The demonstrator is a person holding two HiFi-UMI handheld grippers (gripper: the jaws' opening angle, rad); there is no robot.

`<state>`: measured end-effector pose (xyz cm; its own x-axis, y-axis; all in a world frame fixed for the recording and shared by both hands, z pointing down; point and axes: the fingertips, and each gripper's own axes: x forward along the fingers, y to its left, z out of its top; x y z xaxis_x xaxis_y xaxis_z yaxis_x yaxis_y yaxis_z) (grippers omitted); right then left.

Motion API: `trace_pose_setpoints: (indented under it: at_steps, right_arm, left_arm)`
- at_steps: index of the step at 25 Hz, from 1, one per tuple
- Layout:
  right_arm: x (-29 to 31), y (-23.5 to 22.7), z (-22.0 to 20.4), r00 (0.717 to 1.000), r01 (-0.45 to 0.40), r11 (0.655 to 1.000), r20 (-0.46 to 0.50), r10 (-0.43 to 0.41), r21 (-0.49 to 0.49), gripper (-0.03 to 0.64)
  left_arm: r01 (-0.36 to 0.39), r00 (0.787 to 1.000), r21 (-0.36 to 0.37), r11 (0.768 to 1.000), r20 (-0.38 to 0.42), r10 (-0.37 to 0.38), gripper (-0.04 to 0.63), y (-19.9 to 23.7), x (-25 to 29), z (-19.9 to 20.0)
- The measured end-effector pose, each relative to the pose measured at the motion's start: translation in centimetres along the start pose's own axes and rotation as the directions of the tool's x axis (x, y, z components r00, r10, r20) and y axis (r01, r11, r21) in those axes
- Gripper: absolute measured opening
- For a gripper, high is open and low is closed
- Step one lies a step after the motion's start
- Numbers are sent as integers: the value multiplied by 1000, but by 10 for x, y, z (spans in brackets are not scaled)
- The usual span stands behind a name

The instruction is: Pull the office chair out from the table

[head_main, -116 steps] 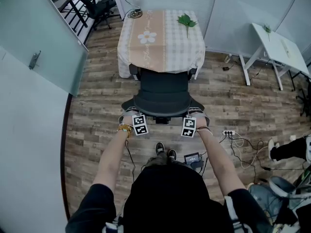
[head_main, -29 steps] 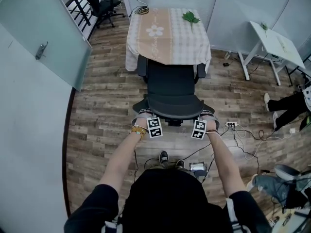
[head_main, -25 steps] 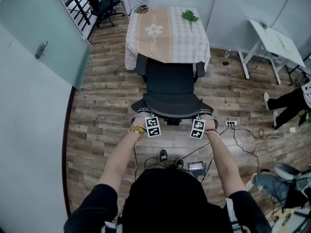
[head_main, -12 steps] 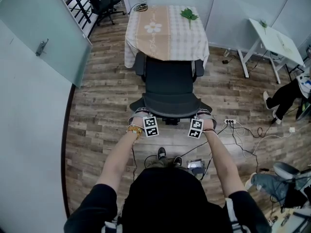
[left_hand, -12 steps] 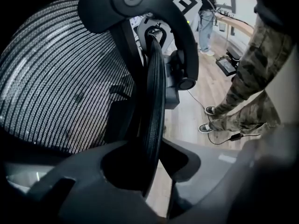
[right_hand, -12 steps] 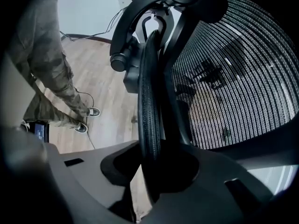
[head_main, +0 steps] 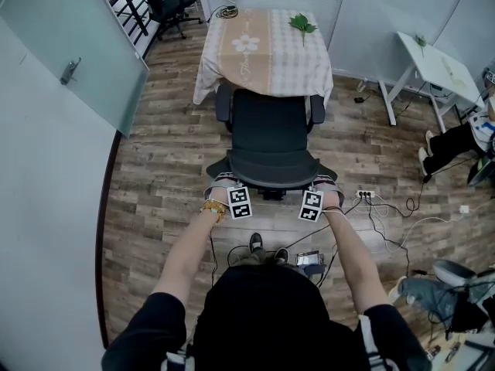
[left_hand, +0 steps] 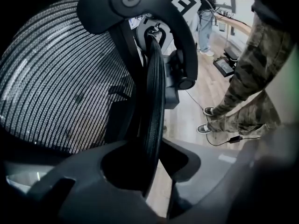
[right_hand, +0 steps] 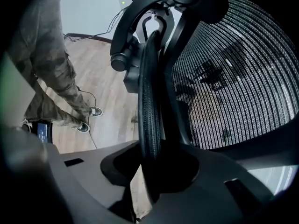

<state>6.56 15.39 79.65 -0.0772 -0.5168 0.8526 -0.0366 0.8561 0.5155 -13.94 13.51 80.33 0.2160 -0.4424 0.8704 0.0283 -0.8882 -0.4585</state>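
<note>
Between the jaws of your left gripper [left_hand: 150, 169] stands the backrest rim [left_hand: 153, 97] of the office chair [head_main: 269, 130], and the two jaws pinch this rim from both sides, with the mesh on the one side and the floor on the other. Your right gripper [right_hand: 150, 171] does the same at the opposite side of the backrest: its jaws are pressed onto the rim, not spread free.

From the head view, both grippers sit at the near, upper edge of the backrest, one at each end, at the same level. So the long axis of this edge runs from left to right between your hands, and neither hand is nearer than the other.

The chair itself lies in front of the grippers, away from you, toward the table [head_main: 267, 60] with the checked cloth. The front of the seat and the two armrests are close at the hanging edge of the cloth, so the chair looks only partly out.

The pull must therefore come straight back to your body, equal in both hands; otherwise the chair probably turns. Your shoes [head_main: 264, 246] are just behind the chair, and a power strip [head_main: 363, 195] with cables [head_main: 387, 226] lies on the floor at your right, so I think the wheels may catch there.
</note>
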Motion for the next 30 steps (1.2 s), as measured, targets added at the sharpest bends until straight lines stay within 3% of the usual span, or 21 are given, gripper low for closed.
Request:
trace_pose_setpoints:
  at_steps: [30]
  right_arm:
    - [-33, 55, -11, 1000, -12, 1000, 15, 12, -16, 91]
  left_arm:
    - [6, 1000, -20, 1000, -22, -6, 118, -61, -27, 18]
